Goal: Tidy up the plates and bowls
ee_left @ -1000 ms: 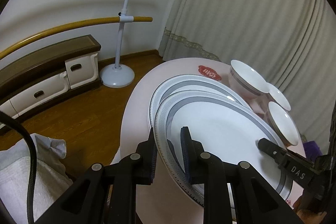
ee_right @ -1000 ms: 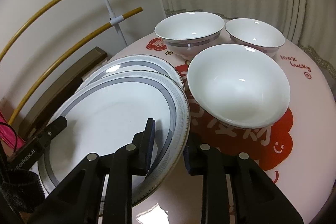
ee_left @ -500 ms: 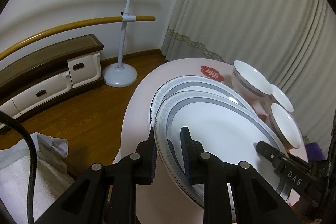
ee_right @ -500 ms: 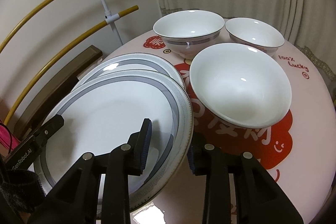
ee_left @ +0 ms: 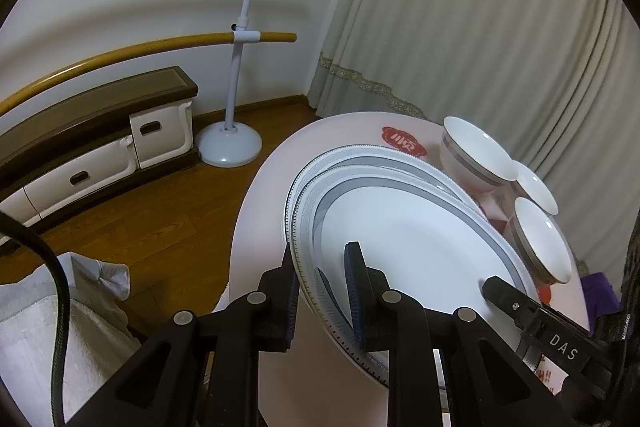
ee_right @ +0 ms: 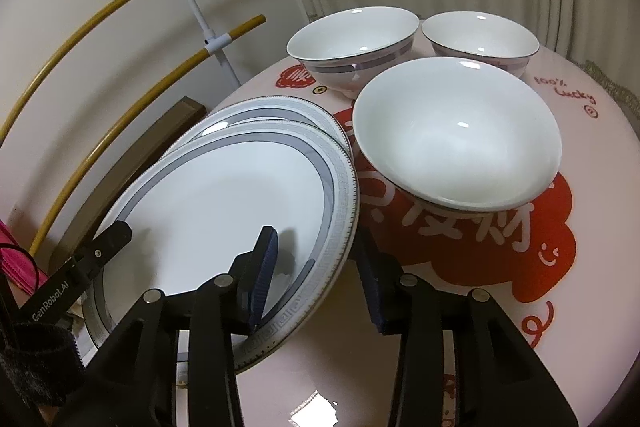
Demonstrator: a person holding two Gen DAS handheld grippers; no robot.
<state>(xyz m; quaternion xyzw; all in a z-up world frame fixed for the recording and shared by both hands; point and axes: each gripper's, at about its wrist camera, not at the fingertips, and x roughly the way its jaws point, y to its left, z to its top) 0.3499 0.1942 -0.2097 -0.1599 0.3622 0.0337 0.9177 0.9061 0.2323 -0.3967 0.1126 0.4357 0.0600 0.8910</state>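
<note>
Left gripper jaws clamped on the top plate's rim at the desk edge; right gripper jaws opening, rim between, pads clear.

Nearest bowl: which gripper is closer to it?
Right. The right gripper straddles the top plate's rim just beside the nearest bowl, jaws opening. The left gripper grips the plate's opposite rim, farther away.
</note>
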